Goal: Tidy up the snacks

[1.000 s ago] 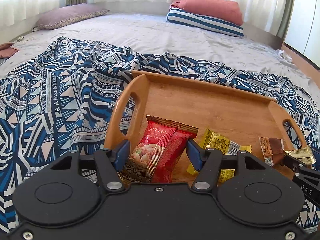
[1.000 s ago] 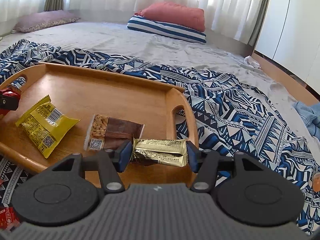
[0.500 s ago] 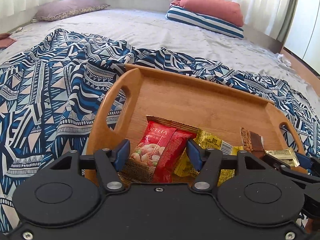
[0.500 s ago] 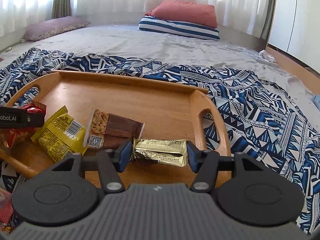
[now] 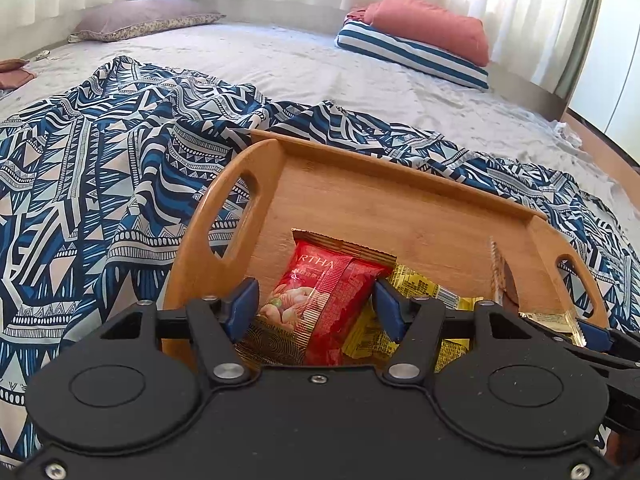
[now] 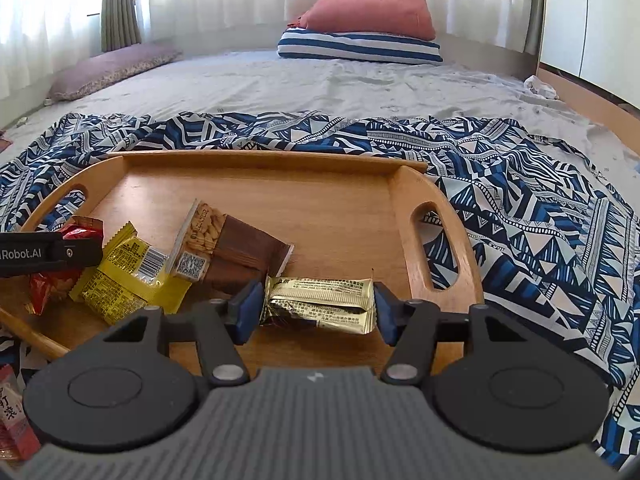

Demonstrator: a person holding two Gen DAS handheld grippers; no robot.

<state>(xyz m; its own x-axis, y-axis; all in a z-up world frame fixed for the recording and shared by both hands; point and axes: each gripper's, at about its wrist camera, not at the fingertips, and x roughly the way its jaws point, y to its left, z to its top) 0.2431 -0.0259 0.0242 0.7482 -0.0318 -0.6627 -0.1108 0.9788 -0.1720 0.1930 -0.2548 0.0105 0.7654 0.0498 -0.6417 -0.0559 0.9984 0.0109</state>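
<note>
A wooden tray point(image 5: 400, 208) with handle cut-outs lies on a patterned blanket. My left gripper point(image 5: 316, 312) is shut on a red nut packet point(image 5: 320, 292) over the tray's near left corner. My right gripper point(image 6: 318, 314) is shut on a gold foil packet point(image 6: 320, 300), held crosswise just above the tray point(image 6: 280, 200) floor by its right handle. A yellow packet point(image 6: 132, 276) and a brown bar packet point(image 6: 232, 248) lie overlapping between the two grippers. The left finger point(image 6: 48, 254) and red packet point(image 6: 48, 288) show at the right wrist view's left edge.
The blue-and-white blanket point(image 5: 100, 200) covers the near half of a grey bed. Pillows point(image 6: 360, 32) lie at the far end, with another pillow point(image 5: 140, 20) at the far left. A red-and-white packet point(image 6: 12, 420) lies off the tray at the lower left. White cupboards stand on the right.
The two grippers have come closer together over the tray, each keeping its packet. The yellow and brown packets, apart before, now overlap, and the brown one is tipped up.
</note>
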